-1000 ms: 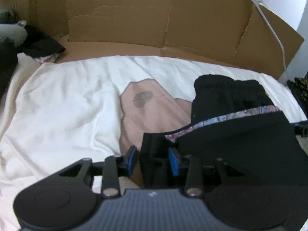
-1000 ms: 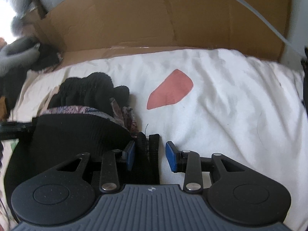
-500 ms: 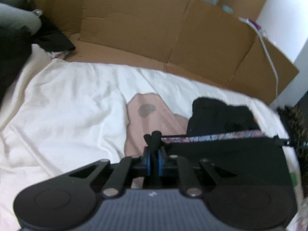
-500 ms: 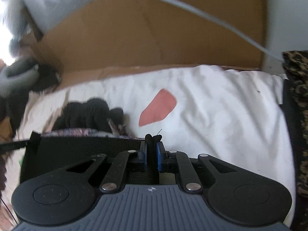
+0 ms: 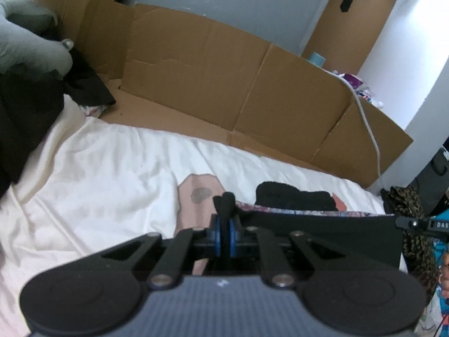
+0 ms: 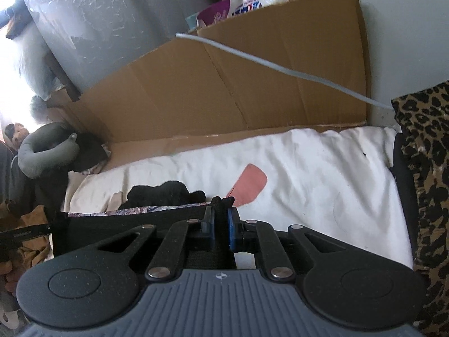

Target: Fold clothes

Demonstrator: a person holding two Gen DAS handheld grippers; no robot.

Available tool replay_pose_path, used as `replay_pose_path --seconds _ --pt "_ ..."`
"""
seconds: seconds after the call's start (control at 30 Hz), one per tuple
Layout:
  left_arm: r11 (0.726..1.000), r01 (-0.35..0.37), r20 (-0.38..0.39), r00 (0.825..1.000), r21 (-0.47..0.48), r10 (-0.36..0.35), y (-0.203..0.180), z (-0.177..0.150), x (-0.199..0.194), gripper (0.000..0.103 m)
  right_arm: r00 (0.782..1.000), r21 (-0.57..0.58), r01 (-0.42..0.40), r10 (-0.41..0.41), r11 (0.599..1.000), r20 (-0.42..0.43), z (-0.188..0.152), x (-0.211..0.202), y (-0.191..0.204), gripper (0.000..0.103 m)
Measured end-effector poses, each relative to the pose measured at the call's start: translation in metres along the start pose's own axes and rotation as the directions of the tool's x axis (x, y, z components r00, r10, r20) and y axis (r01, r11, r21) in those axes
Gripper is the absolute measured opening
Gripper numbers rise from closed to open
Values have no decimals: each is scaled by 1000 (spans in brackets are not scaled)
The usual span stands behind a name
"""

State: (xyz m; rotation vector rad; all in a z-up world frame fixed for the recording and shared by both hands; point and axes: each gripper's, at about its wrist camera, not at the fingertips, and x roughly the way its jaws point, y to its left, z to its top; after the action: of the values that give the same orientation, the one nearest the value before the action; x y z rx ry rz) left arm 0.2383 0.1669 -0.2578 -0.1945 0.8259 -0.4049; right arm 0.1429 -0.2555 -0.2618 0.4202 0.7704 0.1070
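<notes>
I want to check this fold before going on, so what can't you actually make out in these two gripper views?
- Lower part of the black garment with patterned lining: both wrist views, hidden behind the gripper bodies.
- The left gripper and right gripper pads' contact: each pinches a bunched black corner; fabric covers the faces.
- Bunched black knit piece on the white sheet: what it is is unclear.
- Leopard-print fabric: right wrist view, cut off by the edge.

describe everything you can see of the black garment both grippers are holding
The black ribbed-looking garment with a floral-patterned inner lining hangs stretched taut between the two grippers. The left gripper pinches one corner and the right gripper the other, each with a tuft of fabric poking above its blue pads. The top edge runs nearly straight, showing a strip of lining. Its far end lies bunched on the white bedsheet.
</notes>
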Motion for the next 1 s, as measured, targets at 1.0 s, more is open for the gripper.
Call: replay_pose_path --seconds 1.0 --pt "998 -47 -99 994 38 51 13 33 87 6 993 33 112 -111 993 -30 29 48 -21 8"
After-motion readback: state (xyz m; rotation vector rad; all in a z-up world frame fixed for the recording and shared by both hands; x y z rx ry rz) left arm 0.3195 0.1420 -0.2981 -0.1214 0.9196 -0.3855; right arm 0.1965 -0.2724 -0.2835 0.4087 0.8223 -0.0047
